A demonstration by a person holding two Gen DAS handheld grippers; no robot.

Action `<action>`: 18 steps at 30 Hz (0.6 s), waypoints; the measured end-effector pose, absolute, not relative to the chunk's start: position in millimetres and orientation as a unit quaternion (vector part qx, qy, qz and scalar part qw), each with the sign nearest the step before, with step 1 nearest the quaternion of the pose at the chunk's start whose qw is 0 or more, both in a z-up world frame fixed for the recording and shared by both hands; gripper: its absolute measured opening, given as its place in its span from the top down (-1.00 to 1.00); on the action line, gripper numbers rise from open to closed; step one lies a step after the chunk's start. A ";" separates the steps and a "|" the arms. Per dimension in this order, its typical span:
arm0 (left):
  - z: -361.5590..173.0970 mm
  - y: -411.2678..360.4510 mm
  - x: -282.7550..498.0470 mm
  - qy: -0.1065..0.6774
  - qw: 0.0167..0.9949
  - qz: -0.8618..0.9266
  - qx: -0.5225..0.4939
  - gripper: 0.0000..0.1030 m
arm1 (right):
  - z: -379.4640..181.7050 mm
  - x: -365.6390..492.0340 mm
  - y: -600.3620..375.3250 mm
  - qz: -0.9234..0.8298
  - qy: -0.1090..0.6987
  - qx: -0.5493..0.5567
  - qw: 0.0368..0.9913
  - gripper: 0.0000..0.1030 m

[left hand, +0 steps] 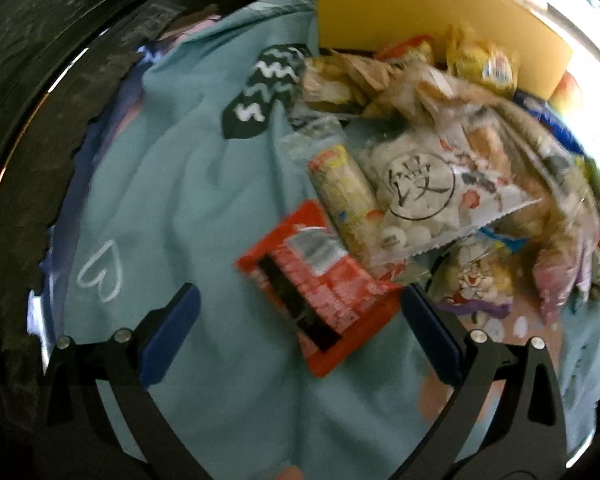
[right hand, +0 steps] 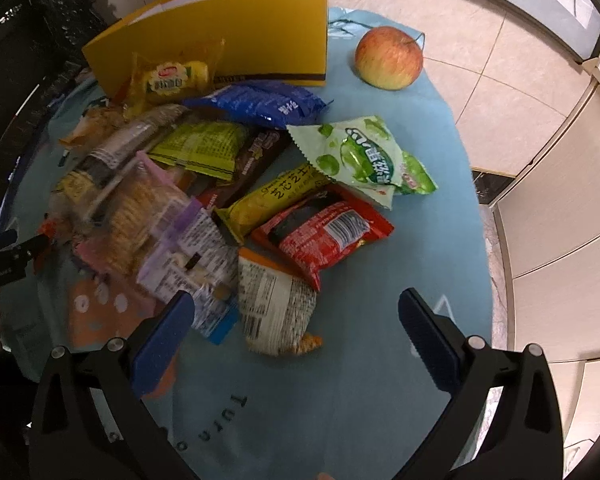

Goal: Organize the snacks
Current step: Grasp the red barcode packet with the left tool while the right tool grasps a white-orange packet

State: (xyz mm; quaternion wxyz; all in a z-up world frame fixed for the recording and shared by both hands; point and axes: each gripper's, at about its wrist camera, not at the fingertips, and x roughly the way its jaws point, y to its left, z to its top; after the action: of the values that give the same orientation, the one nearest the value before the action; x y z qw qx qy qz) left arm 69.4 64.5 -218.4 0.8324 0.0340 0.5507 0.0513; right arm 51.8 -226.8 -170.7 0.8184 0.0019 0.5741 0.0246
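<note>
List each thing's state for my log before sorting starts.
Left hand-held gripper: open, holding nothing.
Right hand-held gripper: open, holding nothing.
Red snack packet: lying flat, sealed.
Green candy bag: lying on the pile, sealed.
Yellow box: standing upright.
Apple: whole, apart from the pile.

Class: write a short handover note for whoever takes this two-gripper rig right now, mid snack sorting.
Left gripper: open, empty, jaws either side of a red packet on the teal cloth.
Right gripper: open, empty, above the white packet.
Snacks lie in one loose pile in front of the yellow box; an apple sits apart.
Done: nothing visibly sorted.
Left: the whole pile.
</note>
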 end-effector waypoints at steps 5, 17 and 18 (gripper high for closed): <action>-241.3 55.0 77.8 0.561 0.825 0.043 0.046 -0.96 | -186.4 58.5 -242.0 0.031 0.582 0.039 0.812 -0.97; -239.6 52.9 73.3 0.540 0.841 -0.027 0.029 0.14 | -204.8 62.6 -215.6 0.102 0.611 0.042 0.784 0.13; -238.4 52.5 70.0 0.541 0.840 -0.030 0.026 0.23 | -204.2 60.8 -216.1 0.101 0.615 0.039 0.781 0.15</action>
State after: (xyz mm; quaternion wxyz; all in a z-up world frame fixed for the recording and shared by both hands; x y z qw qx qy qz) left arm 70.0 52.5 -238.4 0.8403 0.0264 0.5407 -0.0297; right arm 60.8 -216.0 -204.2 0.7807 0.0393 0.6154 0.1015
